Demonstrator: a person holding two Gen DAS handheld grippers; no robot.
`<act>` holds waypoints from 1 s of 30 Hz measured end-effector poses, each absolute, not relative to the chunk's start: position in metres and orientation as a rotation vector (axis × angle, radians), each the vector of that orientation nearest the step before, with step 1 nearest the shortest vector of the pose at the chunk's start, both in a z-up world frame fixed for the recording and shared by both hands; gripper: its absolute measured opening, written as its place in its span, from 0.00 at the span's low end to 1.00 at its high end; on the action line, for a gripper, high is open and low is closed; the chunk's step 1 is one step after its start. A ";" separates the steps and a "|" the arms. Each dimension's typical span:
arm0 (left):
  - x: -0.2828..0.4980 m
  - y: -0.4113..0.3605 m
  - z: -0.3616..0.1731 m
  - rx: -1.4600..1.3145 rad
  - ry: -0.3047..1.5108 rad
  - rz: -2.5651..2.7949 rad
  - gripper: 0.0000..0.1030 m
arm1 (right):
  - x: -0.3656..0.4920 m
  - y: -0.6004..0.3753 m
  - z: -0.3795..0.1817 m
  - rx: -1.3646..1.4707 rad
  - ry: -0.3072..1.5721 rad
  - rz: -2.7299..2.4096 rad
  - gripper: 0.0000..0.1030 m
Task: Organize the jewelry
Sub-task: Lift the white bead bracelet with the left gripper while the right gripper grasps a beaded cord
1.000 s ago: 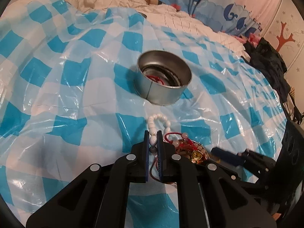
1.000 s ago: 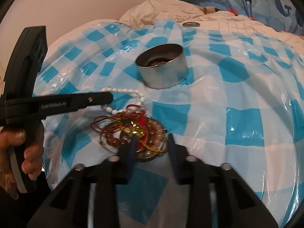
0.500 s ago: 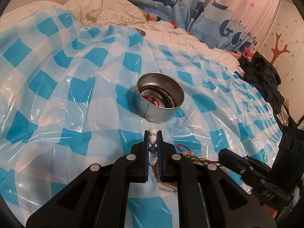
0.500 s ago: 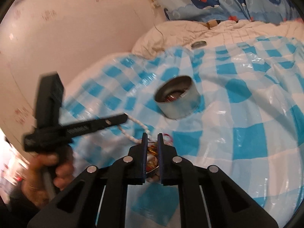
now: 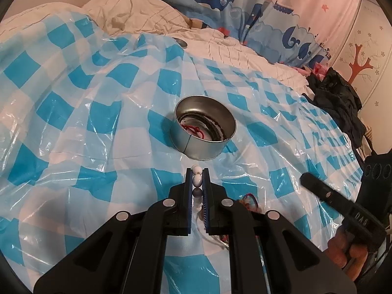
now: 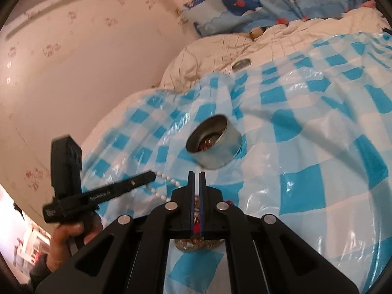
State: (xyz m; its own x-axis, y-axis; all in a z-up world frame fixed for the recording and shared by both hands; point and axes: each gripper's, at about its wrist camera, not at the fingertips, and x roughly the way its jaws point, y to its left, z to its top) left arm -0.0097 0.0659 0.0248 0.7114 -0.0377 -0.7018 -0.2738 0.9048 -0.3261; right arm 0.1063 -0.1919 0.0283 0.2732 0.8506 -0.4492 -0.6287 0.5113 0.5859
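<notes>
A string of white beads (image 5: 197,178) is pinched between the pads of my left gripper (image 5: 197,171), which is shut on it just short of the round metal tin (image 5: 205,125). The tin holds a red cord and a dark band. In the right wrist view the bead string (image 6: 166,180) trails from the left gripper (image 6: 150,177) toward the tangle of brown-bead and gold jewelry (image 6: 196,245). My right gripper (image 6: 196,174) is closing tight over that tangle, with a red-and-gold strand (image 6: 196,223) caught deep between its pads. The tin (image 6: 215,144) lies beyond it.
A blue-and-white checked plastic sheet (image 5: 98,147) covers the bed. The tin's lid (image 6: 241,63) rests on the cream quilt at the back. A whale-print curtain (image 5: 232,7) hangs behind, dark clothes (image 5: 338,98) are piled at the right, and a wall (image 6: 85,73) stands at the left.
The right gripper's jaws went from wide open over the jewelry tangle to shut on it, and it rose and rolled. The left gripper tilted up with the white beads still held.
</notes>
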 end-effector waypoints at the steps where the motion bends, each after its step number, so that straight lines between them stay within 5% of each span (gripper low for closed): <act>1: -0.010 0.066 0.025 -0.431 0.773 0.136 0.06 | 0.107 -0.195 0.030 0.340 0.801 1.024 0.04; 5: -0.011 0.067 0.025 -0.434 0.774 0.138 0.06 | 0.109 -0.193 0.032 0.321 0.814 1.064 0.06; 6: -0.011 0.067 0.025 -0.435 0.776 0.138 0.06 | 0.105 -0.186 0.032 0.290 0.835 1.092 0.37; 8: -0.011 0.067 0.024 -0.437 0.783 0.139 0.06 | 0.093 -0.175 0.031 0.219 0.840 1.080 0.81; 10: -0.011 0.068 0.024 -0.437 0.783 0.140 0.06 | 0.078 -0.164 0.031 0.131 0.815 1.106 0.78; 14: -0.011 0.068 0.024 -0.440 0.783 0.142 0.06 | 0.042 -0.135 0.021 -0.143 0.820 1.188 0.49; 20: -0.012 0.069 0.022 -0.443 0.784 0.140 0.06 | 0.021 -0.118 -0.001 -0.358 0.811 1.149 0.28; 24: -0.012 0.068 0.021 -0.439 0.789 0.136 0.06 | 0.025 -0.119 -0.006 -0.383 0.817 1.120 0.04; 30: -0.013 0.068 0.022 -0.444 0.786 0.143 0.06 | 0.039 -0.129 0.008 -0.229 0.841 1.182 0.04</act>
